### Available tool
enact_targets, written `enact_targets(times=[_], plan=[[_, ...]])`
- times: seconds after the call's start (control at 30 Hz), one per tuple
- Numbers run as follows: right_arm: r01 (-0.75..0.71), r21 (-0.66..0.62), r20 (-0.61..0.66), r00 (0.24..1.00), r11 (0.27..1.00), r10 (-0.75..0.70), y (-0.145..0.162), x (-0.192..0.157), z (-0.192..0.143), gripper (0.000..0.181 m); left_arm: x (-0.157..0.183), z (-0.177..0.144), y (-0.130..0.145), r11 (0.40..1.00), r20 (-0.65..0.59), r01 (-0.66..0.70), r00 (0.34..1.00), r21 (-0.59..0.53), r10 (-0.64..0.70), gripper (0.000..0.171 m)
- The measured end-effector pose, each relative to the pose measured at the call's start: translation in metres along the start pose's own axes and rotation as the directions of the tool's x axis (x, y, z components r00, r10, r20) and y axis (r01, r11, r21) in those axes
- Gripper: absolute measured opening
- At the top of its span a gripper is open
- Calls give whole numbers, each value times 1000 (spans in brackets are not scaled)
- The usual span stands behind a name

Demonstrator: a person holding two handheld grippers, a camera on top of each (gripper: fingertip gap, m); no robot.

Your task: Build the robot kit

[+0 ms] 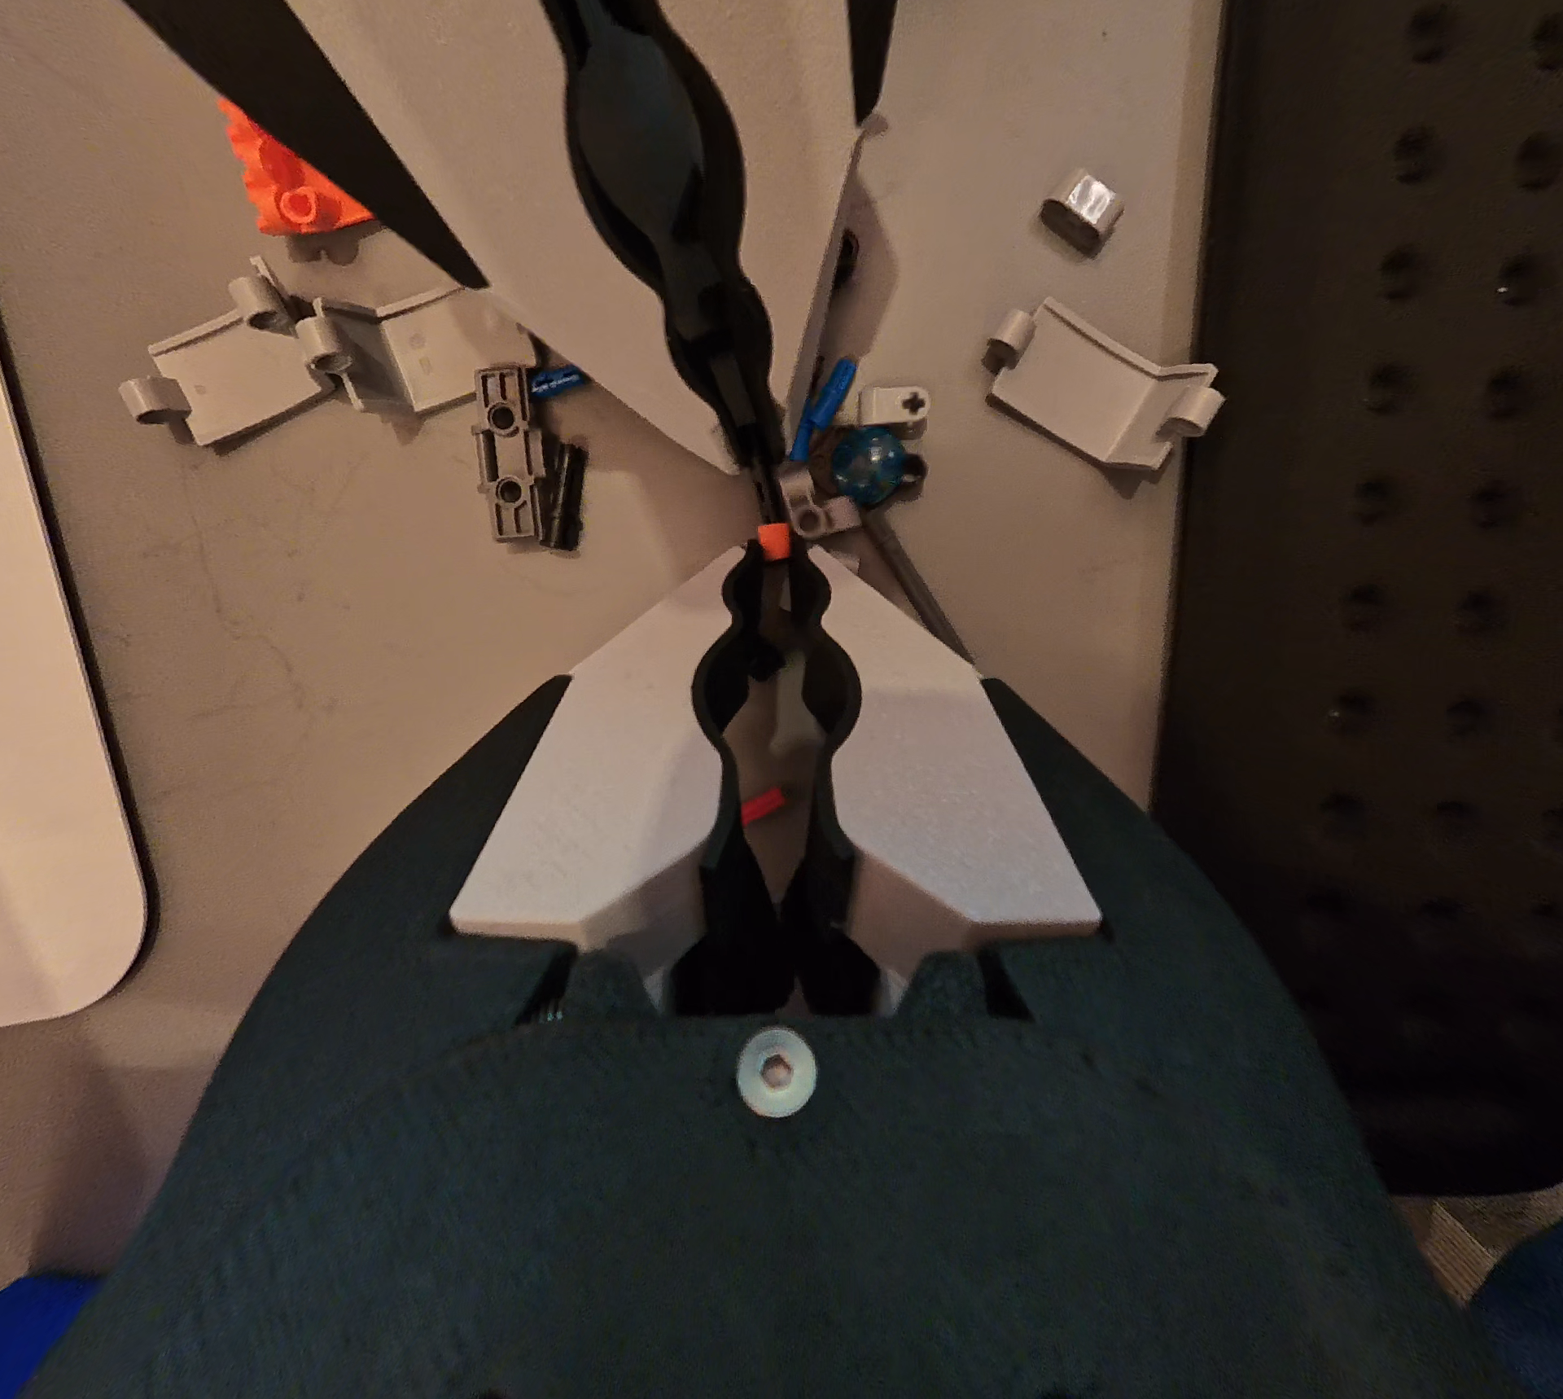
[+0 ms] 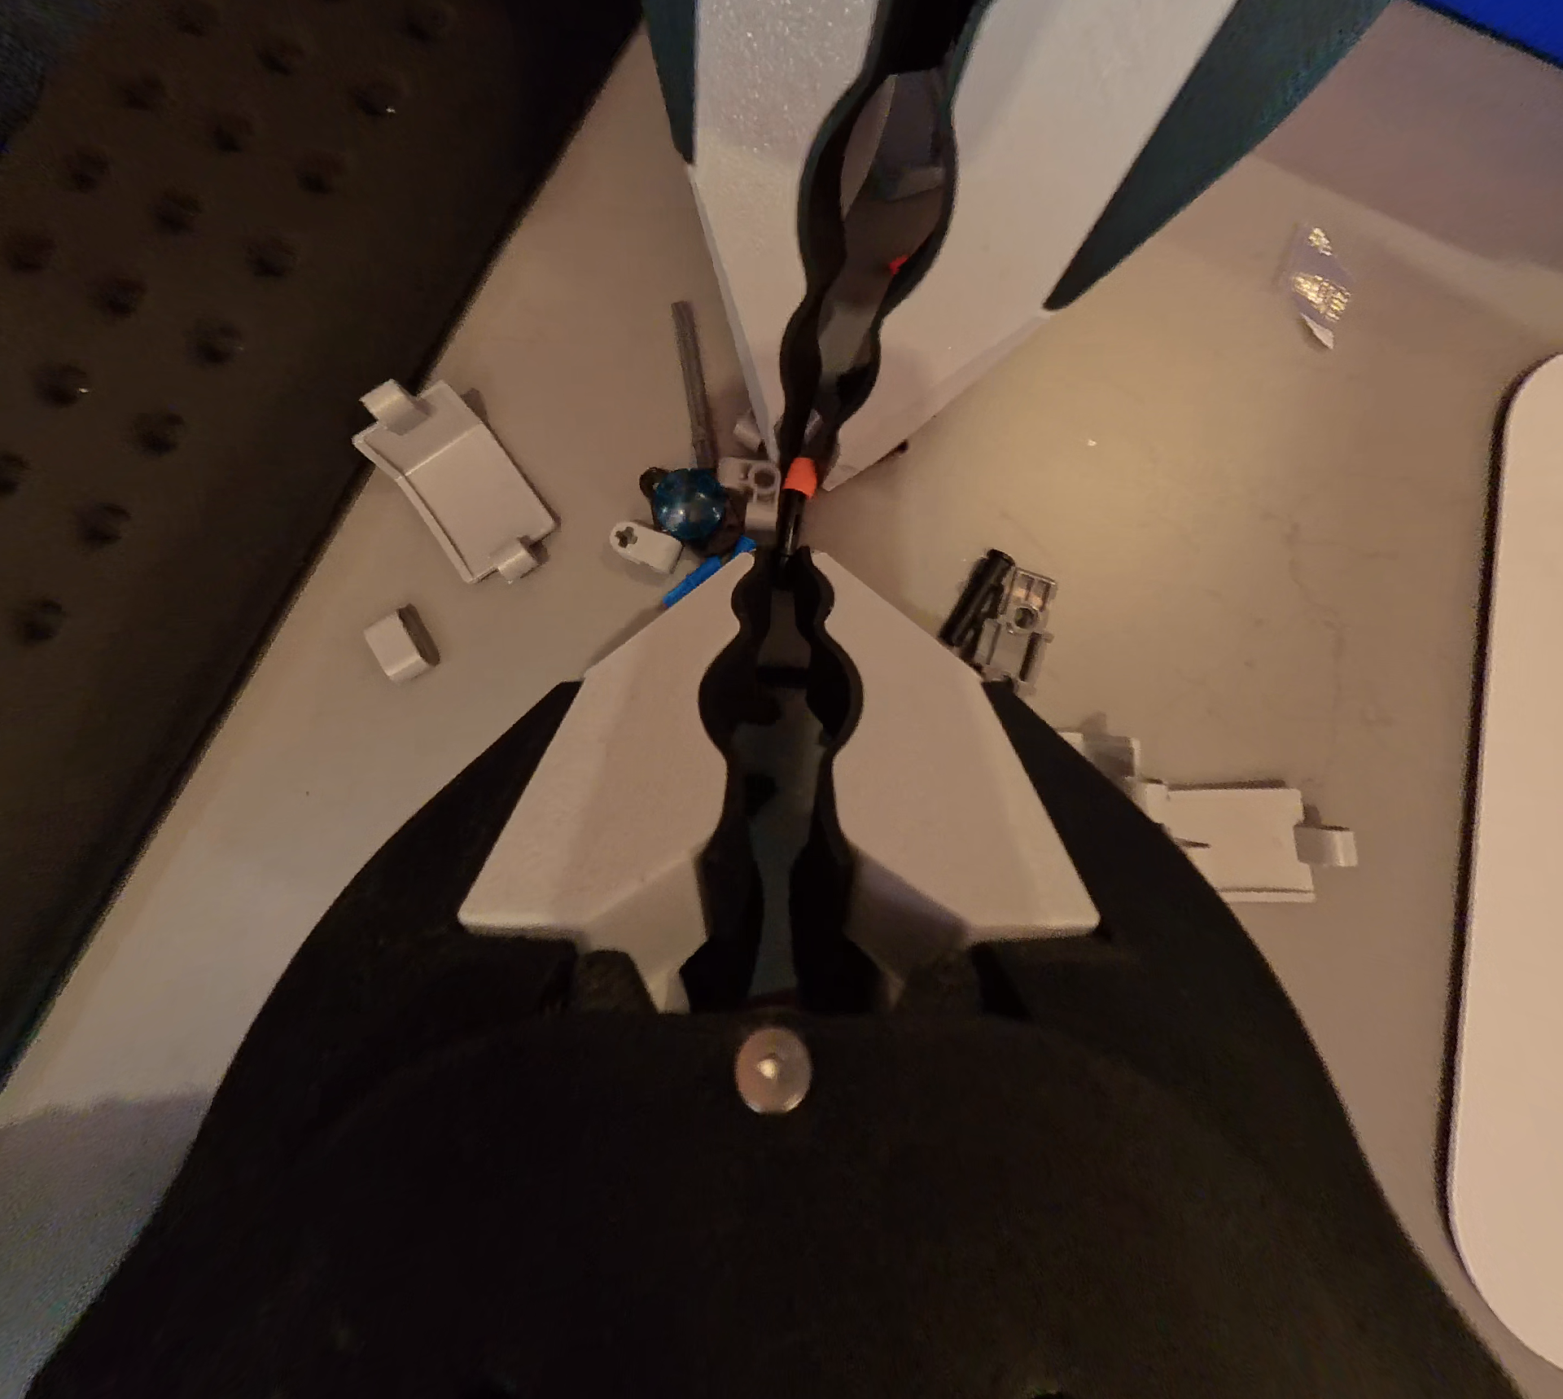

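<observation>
The left gripper (image 1: 771,570) and right gripper (image 2: 782,567) meet tip to tip, jaws of each closed on a thin black rod (image 2: 788,525) with an orange collar (image 1: 772,540), above a beige surface (image 1: 296,639) scattered with grey curved plastic panels (image 1: 1099,394) and a blue translucent ball (image 2: 689,504).

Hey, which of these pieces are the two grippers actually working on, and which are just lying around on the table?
In the grippers:
- left gripper and right gripper, both shut on the thin black axle
- orange bush on that axle

Lying about:
- blue translucent ball
- curved grey panels
- blue pins
- grey beam
</observation>
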State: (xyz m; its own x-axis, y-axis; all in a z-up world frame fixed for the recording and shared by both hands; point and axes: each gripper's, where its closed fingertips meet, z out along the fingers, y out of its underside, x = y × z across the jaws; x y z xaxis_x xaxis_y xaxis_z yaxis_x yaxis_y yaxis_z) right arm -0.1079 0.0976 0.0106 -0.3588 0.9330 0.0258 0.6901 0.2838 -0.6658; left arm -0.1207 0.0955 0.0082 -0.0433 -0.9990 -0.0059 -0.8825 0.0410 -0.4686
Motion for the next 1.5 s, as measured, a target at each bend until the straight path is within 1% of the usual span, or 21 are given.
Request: enact_targets(times=[0.2,0.43,0.53,0.67,0.8,0.97,1.37,1.5], plan=[[9,-8,13,1000,1000,-9,-1,-4,1,2,4,0,-1,1000,-2,-7,1000,-7,7,3],[-78,-20,-101,992,997,76,0,-3,0,2,5,1,-1,998,83,65,994,14,-66,3],[-73,-62,-117,991,995,65,-1,-3,0,1,4,1,-2,998,111,63,992,2,-63,3],[-35,-50,-89,996,998,31,-1,-4,1,1,4,1,-2,999,86,53,995,6,-53,3],[15,-59,-36,999,998,-17,-1,-5,1,2,5,1,-1,1000,45,15,999,-8,-15,3],[33,-48,-1,999,998,-33,-3,-6,3,2,7,3,-4,1000,0,-7,1000,-6,7,3],[-75,-11,-55,996,997,74,-5,-5,4,2,6,2,-5,1000,76,30,997,6,-31,4],[-88,-2,-75,993,996,87,-4,-5,4,1,6,2,-5,997,100,71,992,32,-74,4]])
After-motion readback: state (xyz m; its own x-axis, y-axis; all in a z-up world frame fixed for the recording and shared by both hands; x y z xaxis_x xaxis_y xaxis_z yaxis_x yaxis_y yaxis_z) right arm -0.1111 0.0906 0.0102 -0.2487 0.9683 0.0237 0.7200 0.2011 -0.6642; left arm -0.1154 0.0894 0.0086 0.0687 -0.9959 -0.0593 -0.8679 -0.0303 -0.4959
